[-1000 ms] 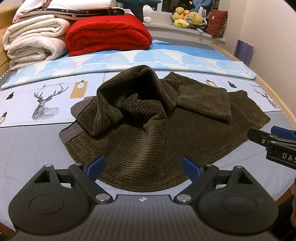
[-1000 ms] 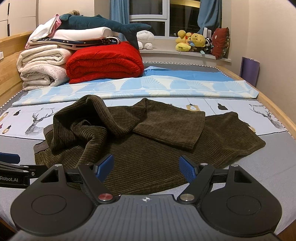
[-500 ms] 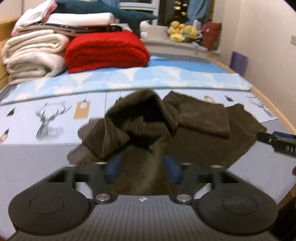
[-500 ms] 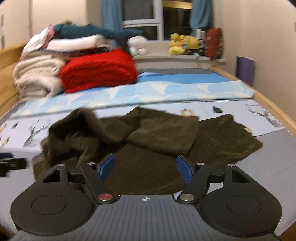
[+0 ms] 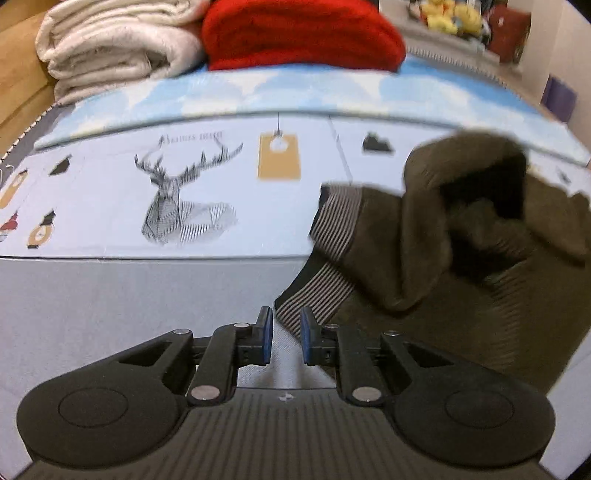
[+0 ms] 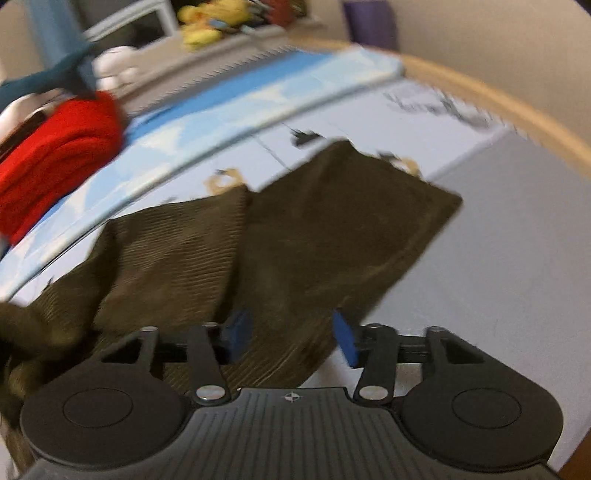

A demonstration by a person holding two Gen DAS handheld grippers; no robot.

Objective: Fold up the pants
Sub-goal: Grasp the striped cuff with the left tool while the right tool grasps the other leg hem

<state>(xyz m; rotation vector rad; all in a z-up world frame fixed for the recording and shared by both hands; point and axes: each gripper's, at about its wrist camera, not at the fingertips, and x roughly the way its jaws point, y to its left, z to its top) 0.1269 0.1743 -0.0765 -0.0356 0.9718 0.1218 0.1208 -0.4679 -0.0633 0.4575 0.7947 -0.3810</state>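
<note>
The pants (image 5: 461,266), dark brown corduroy with a striped waistband (image 5: 325,254), lie crumpled on the bed (image 5: 110,302). In the left wrist view they fill the right side, bunched into a raised hump, with the waistband turned out toward the grey part of the sheet. In the right wrist view the pants (image 6: 295,236) show a flatter leg spread toward the bed's wooden edge (image 6: 517,110), its hem lying where the printed sheet meets the grey.

The left gripper (image 5: 284,339) sits low at the near corner of the waistband. Its jaws are closing and stand only a narrow gap apart; the tip of the striped band lies between the blue pads (image 5: 266,338), but the pads do not visibly press on it.

The right gripper (image 6: 291,336) hangs over the leg's near edge, tilted. Its jaws are closing too, about half apart, with brown cloth seen between them and not pinched.

Farther back, a deer print (image 5: 177,199) marks the sheet, and a folded red blanket (image 5: 303,33) sits beside rolled white bedding (image 5: 118,48). Yellow plush toys (image 6: 210,18) rest on the sill.
</note>
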